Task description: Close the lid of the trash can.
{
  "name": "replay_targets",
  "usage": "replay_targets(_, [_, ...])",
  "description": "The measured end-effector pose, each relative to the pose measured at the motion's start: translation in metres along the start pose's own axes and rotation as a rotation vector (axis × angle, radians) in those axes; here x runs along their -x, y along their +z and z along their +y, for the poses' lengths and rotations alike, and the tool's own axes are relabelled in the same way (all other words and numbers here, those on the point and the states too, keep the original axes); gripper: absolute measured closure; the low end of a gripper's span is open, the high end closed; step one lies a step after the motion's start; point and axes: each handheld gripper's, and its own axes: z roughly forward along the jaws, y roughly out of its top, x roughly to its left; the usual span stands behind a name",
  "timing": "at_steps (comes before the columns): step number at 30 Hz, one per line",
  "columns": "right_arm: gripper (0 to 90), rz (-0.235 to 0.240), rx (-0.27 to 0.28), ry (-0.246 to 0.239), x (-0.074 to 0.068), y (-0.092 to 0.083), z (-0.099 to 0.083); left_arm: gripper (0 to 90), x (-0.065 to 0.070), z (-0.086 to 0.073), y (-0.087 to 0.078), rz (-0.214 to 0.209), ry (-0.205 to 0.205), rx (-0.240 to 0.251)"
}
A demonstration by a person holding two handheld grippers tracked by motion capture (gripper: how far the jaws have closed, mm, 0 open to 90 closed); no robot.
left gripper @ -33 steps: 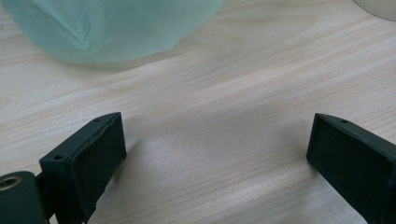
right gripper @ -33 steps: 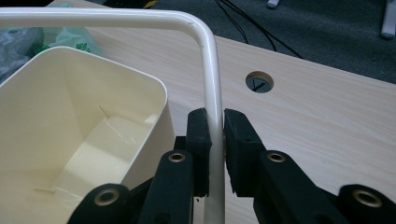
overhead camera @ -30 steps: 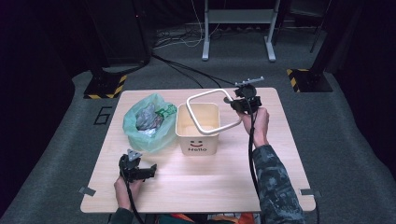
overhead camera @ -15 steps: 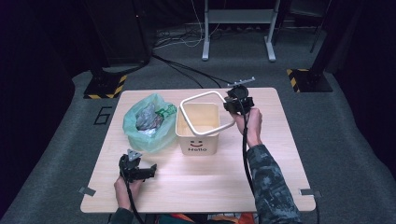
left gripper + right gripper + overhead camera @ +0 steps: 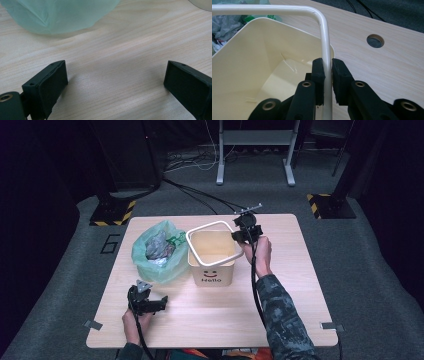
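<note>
Standing mid-table, the cream bin (image 5: 211, 260) has a smiley and the word "Hello" on its near wall, and its inside looks bare in the right gripper view. Touching its left wall is a green bag (image 5: 155, 251) stuffed with crumpled grey and white waste. The table (image 5: 300, 285) has a round cable hole (image 5: 375, 40) just beyond the bin's far right corner. On the floor behind are black cables, two hazard-striped bases and a grey stand.

The bin's white handle (image 5: 210, 226) lies over the opening, and the right gripper (image 5: 239, 236) has its jaws pinched narrow on the handle's right-hand bar (image 5: 326, 65), with the pads pressing it from both sides. Nothing stands between that gripper and the bin.

A second ago the handle was swung up and toward the far right, beyond the rim, with the gripper farther right; now it has come down toward the left, close over the rim. The left gripper, the bag and the bin have kept their places.

The right forearm, in a camouflage sleeve, reaches forward along the bin's right side, hand (image 5: 260, 254) by the rim. The left gripper (image 5: 161, 301) rests low at the near left, jaws spread wide over bare wood, holding nothing and aimed at the bag (image 5: 60, 15).
</note>
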Motion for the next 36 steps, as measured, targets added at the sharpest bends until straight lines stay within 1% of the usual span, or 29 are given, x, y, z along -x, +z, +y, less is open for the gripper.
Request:
replay_targets(4, [80.5,-0.005,-0.010,0.014,-0.003,0.006,0.001,4.7,0.000,0.000,0.000,0.000,-0.001,0.001])
replay_targets(6, [80.5,-0.007,-0.013,0.012,-0.004,0.008,0.001,4.7,0.000,0.000,0.000,0.000,0.001,-0.001])
replay_targets(10, [80.4,-0.027,-0.030,0.022,-0.006,0.012,0.001,4.7,0.000,0.000,0.000,0.000,0.002,-0.001])
replay_targets(11, [80.2,-0.037,-0.033,0.022,-0.007,0.013,0.001,4.7,0.000,0.000,0.000,0.000,0.003,-0.001])
replay_targets(15, [79.0,-0.037,-0.031,0.011,-0.010,0.015,-0.002,4.7,0.000,0.000,0.000,0.001,0.001,0.000])
replay_targets(16, [78.7,-0.033,-0.031,0.006,-0.009,0.015,-0.003,4.7,0.000,0.000,0.000,0.001,0.001,0.000])
replay_targets(19, [73.0,-0.011,-0.030,0.008,-0.008,0.015,-0.003,4.7,0.000,0.000,0.000,0.001,0.002,0.000])
replay_targets(22, [67.2,0.002,-0.030,-0.009,-0.007,0.013,-0.003,4.7,0.001,0.000,0.000,0.004,0.004,0.002])
replay_targets(25, [66.1,0.008,-0.019,-0.009,-0.003,0.011,-0.005,4.9,0.001,0.000,0.000,0.002,0.010,0.004])
replay_targets(26, [66.3,0.011,-0.018,0.001,-0.002,0.010,-0.006,5.5,0.002,0.000,-0.001,0.004,0.014,0.009])
replay_targets(27, [66.4,0.012,-0.017,0.006,0.000,0.009,-0.007,6.0,0.004,-0.001,-0.002,0.010,0.024,0.015])
replay_targets(28, [68.2,0.011,-0.019,0.008,0.002,0.008,-0.008,6.4,0.005,-0.001,-0.003,0.007,0.031,0.024])
replay_targets(30, [69.1,0.021,-0.017,0.010,0.004,0.006,-0.009,6.2,0.011,-0.001,-0.006,-0.005,0.035,0.036])
replay_targets(32, [70.0,0.030,-0.013,0.015,0.005,0.005,-0.011,6.2,0.018,0.002,-0.012,-0.023,0.042,0.065])
replay_targets(33, [70.0,0.024,-0.014,0.012,0.005,0.004,-0.012,6.2,0.025,0.007,-0.017,-0.038,0.053,0.087])
replay_targets(34, [69.9,0.025,-0.013,0.026,0.005,0.004,-0.013,6.2,0.030,0.012,-0.021,-0.053,0.071,0.104])
replay_targets(35, [69.9,0.029,-0.010,0.026,0.006,0.004,-0.014,6.2,0.037,0.020,-0.027,-0.070,0.085,0.131])
replay_targets(36, [69.9,0.031,-0.013,0.030,0.007,0.004,-0.016,6.0,0.041,0.025,-0.031,-0.082,0.092,0.150])
